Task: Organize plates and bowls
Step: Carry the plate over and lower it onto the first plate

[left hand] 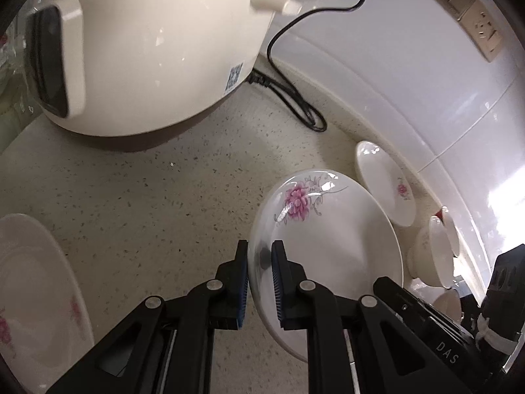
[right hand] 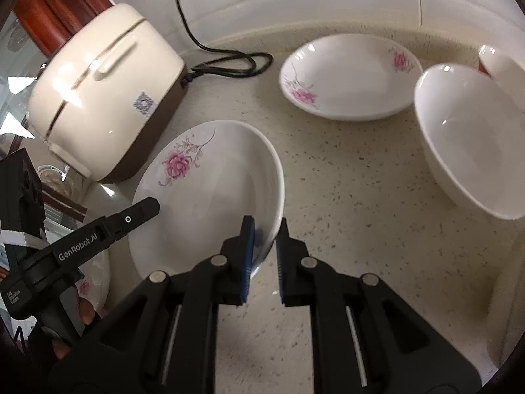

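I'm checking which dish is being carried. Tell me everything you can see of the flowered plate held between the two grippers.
The flowered plate is a shallow, glossy white dish, ceramic by its look, with a pink flower and thin grey stems printed near one rim. It is tilted, above the speckled countertop. The left gripper and the right gripper each clamp opposite rims. It hangs beside the cream rice cooker.

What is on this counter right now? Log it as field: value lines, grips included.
held item: flowered plate, tilted, lifted off the counter
left gripper: jaws shut on the plate's left rim
right gripper: jaws shut on the plate's right rim
behind the plate: cream rice cooker with a black cord
on the counter: second flowered plate, white bowl
far left: another flowered plate
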`<state>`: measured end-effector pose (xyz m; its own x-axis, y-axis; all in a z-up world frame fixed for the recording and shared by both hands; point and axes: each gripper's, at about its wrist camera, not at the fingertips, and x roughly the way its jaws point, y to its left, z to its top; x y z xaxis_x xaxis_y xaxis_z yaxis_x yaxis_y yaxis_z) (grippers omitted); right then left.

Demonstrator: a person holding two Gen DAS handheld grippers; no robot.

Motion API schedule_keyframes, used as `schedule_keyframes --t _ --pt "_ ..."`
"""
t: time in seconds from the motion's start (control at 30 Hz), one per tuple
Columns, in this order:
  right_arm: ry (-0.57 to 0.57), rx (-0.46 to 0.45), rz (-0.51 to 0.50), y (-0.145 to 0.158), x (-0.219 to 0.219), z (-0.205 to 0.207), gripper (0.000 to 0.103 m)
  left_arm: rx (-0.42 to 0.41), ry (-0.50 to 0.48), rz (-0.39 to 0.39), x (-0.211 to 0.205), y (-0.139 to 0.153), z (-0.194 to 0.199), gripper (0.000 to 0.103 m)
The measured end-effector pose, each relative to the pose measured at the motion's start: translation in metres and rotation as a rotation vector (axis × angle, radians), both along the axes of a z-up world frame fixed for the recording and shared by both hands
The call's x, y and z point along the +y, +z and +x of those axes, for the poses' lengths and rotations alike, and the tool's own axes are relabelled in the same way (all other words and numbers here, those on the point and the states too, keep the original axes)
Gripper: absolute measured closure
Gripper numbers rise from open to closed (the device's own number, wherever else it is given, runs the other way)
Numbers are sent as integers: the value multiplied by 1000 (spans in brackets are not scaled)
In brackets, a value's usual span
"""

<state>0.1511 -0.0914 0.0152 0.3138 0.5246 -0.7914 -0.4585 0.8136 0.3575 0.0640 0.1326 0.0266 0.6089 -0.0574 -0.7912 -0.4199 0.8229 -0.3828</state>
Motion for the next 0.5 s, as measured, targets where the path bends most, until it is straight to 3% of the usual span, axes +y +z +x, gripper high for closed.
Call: schedule_keyframes --t 0.5 --pt "-43 -84 48 43 -15 -46 88 -82 -48 50 -15 45 -36 89"
